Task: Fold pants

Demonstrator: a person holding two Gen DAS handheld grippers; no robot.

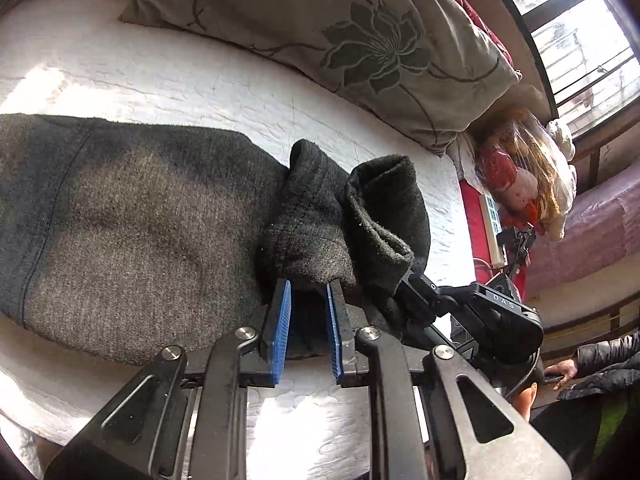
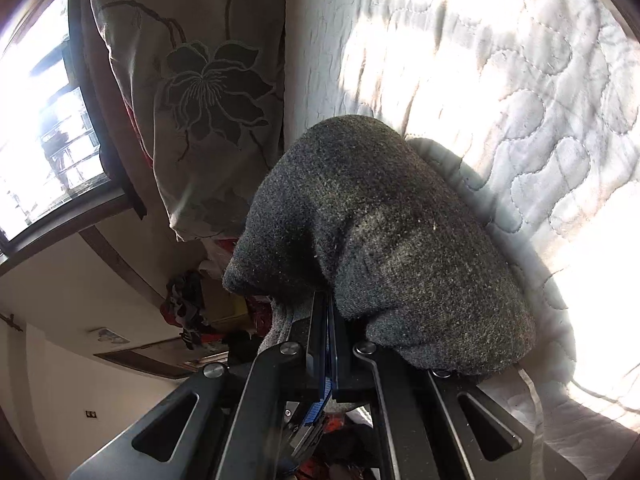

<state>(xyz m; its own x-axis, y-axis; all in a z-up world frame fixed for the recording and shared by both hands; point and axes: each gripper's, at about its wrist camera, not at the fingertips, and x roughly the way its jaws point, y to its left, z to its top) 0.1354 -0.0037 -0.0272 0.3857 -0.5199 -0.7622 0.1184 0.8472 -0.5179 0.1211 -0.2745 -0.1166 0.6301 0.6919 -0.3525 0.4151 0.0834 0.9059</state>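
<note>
Left tongs: your left gripper (image 1: 308, 288) sits lowest and nearest in the left wrist view, blue pads narrowly apart, clenched on a bunched hem of the pants (image 1: 132, 216) that hides the fingertips.
Right tongs: your right gripper (image 2: 326, 300) is pressed fully together, the dark fabric draped over its tips; the pinch itself is hidden, but cloth hangs from both sides, so it reads as grasping the same garment.
Pants, near: the two held ends stand up side by side as rolled cuffs, just beside each other at the bed's front edge.
Pants, far: the rest of the grey knit lies flat on the white quilted bedspread (image 1: 168, 80), stretching off to the left of the left wrist view.
Beyond: a floral pillow (image 1: 340, 32) lies well apart, toward the window.
Doing it well: keep both ends level and equally taut as you carry them over the flat part, so the fold line runs straight; likely the cuffs should land square on the far edge before you let go.
Risk: the left hold looks thick and bunched; a loose layer may slip.
Left hand pose: angled steeply down at the cloth.
Right hand pose: nearly level, camera rolled sideways, tips just above the quilt.
</note>
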